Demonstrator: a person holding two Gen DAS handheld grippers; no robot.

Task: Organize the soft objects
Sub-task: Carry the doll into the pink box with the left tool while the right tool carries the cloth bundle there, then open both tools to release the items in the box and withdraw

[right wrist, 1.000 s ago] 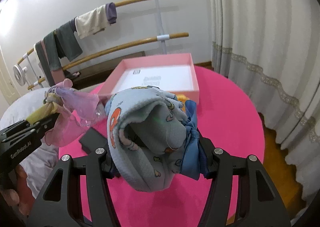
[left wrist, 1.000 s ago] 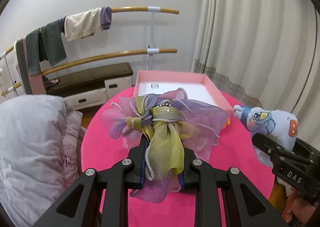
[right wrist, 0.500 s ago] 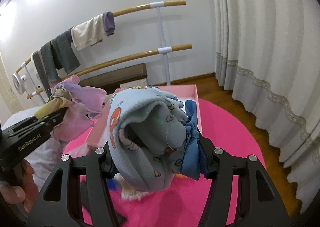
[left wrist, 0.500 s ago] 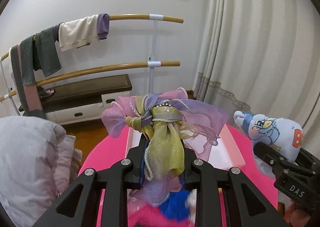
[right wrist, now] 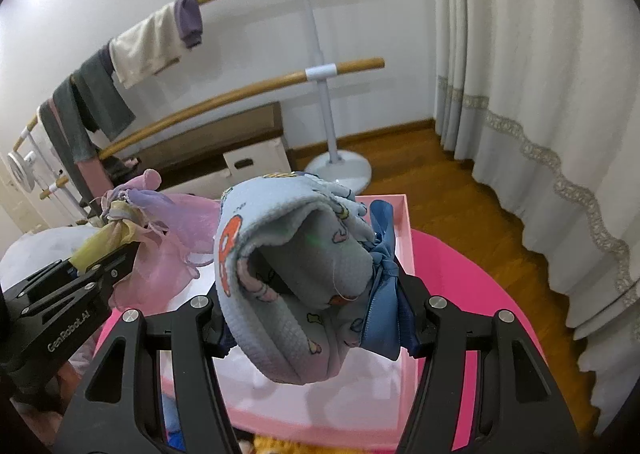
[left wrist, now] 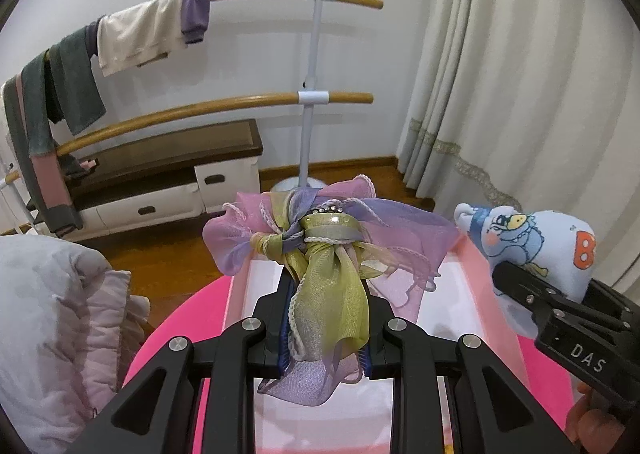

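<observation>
Pink and purple see-through bow (left wrist: 320, 250) is squeezed tight in our left gripper (left wrist: 325, 330), at the middle of the frame, above the pink box (left wrist: 476, 274). Our right gripper (right wrist: 316, 318) pinches a blue toy (right wrist: 280, 286), also over the box, lower middle.

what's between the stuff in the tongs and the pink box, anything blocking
Nothing visible. The left tongs hold the organza bow above the pink box, and the right tongs hold the blue printed pouch above its bare white bottom.
</observation>
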